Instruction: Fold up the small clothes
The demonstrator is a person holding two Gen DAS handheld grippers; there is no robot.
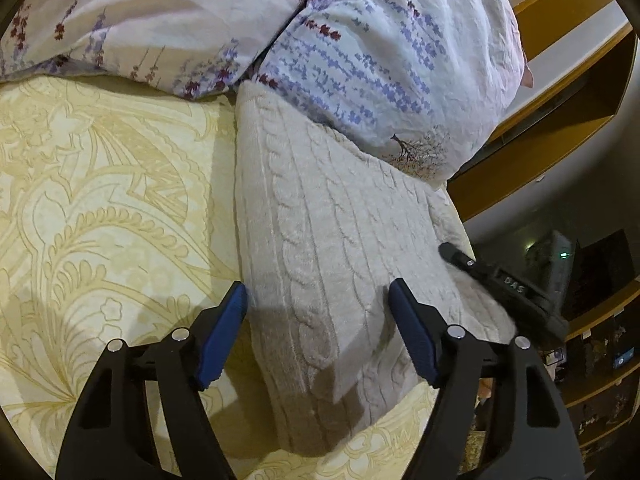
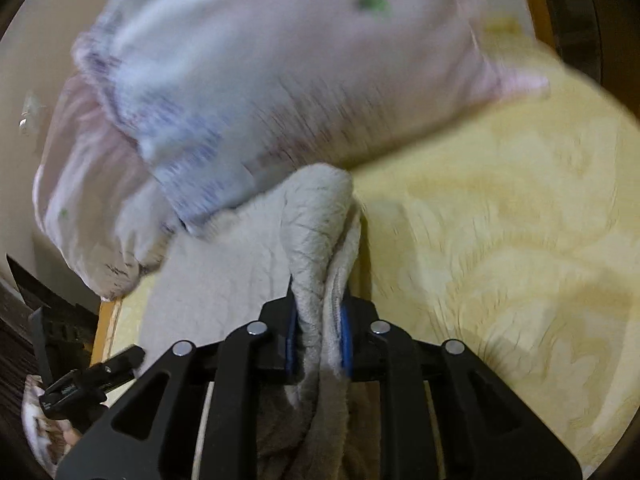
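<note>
Cream cable-knit garment [image 1: 332, 240] is laid on the yellow patterned bedspread [image 1: 100, 200], far end tucked under the floral pillow [image 1: 380, 72]. Its long axis runs away from the left gripper [image 1: 316, 292], jaws spread over it. Right gripper [image 2: 318, 320] is clamped on 1 bunched edge.

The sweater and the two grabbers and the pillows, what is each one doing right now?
cream knit sweater: folded, lying on the bedspread, one bunched edge pinched up.
left gripper: jaws open, over the sweater, holding nothing.
right gripper: jaws shut on the sweater's edge.
floral pillows: resting on the sweater's far end.
yellow bedspread: spread flat.
</note>
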